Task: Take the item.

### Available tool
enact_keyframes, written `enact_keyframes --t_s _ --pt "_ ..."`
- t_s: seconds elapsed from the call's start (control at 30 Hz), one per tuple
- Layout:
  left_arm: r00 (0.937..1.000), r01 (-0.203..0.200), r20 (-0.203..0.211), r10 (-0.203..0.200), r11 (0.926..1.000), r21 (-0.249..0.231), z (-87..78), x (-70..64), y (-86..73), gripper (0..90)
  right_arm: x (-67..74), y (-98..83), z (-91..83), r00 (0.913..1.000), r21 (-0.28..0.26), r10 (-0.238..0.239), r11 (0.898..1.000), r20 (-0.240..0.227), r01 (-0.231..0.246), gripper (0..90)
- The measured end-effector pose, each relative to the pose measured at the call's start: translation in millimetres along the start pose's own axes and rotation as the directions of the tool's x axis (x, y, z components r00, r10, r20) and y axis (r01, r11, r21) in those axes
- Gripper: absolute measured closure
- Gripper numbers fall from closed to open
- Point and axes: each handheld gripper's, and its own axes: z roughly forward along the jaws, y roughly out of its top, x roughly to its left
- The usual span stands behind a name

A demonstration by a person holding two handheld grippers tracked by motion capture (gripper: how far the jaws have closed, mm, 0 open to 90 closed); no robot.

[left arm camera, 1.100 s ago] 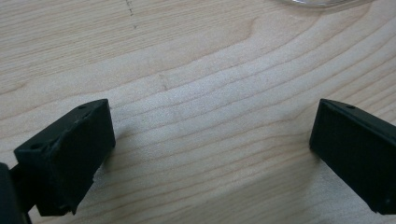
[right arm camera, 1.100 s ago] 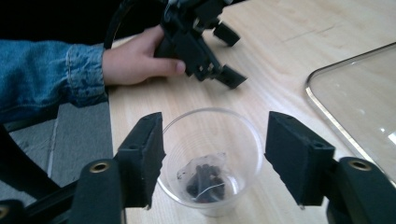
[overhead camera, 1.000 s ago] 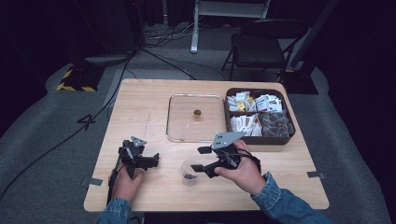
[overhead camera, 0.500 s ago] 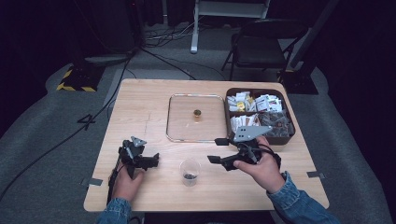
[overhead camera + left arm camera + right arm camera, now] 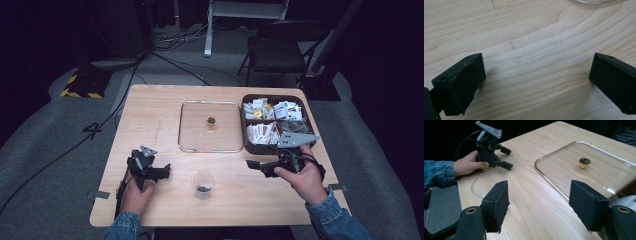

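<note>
i have the right gripper near the right edge of the table, just in front of the dark tray of packets, and its jaws stand wide with nothing between them. in the right gripper view the two black pads frame bare wood, with the glass lid and its small gold knob lying flat beyond them on the right

the small clear cup stands upright on the wood between my two hands, nearer the front edge, with something dark at its bottom; i cannot tell what that is. it is apart from both grippers. in the right gripper view i see its rim as a faint ring just behind my left-hand pad

the left gripper rests low at the front left of the table, held in the left hand, pointing toward the cup. its jaws are also wide apart, and the left gripper view shows plain wood grain between them, with the edge of the glass lid at the top

the glass lid lies in the middle of the table, touching or just beside the tray's left wall
</note>
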Motion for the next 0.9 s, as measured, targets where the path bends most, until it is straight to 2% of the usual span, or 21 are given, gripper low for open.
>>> enact_keyframes --t_s 0.17,0.37,0.57,0.73,0.83,0.9 --pt "1.0 0.0 -0.001 0.0 1.0 0.0 0.0 0.0 0.0 0.7 -17.4 -4.7 -13.8 0.9993 0.007 0.009 1.0 0.037 -0.01 31.8" --pt "1.0 0.0 -0.002 0.0 1.0 -0.001 0.0 -0.1 -0.1 0.8 -30.8 -17.4 -19.9 0.9976 0.04 0.02 0.999 0.066 -0.023 31.2" --pt "1.0 -0.002 -0.009 0.002 1.0 -0.002 -0.6 -0.4 -0.6 1.1 -40.4 -34.6 -18.7 0.9965 0.062 0.028 0.998 0.079 -0.033 30.9" --pt "1.0 -0.002 -0.009 0.002 1.0 -0.002 -0.6 -0.5 -0.6 1.1 -45.0 -51.6 -15.4 0.9946 0.062 0.007 0.998 0.103 -0.014 30.5" --pt "1.0 -0.002 -0.009 0.002 1.0 -0.002 -0.6 -0.4 -0.6 1.2 -48.7 -64.7 -10.8 0.9931 0.054 0.029 0.998 0.114 -0.036 30.5" --pt "1.0 -0.002 -0.009 0.002 1.0 -0.002 -0.6 -0.4 -0.6 1.1 -52.1 -72.9 -5.8 0.9924 0.086 0.034 0.995 0.118 -0.044 30.4"
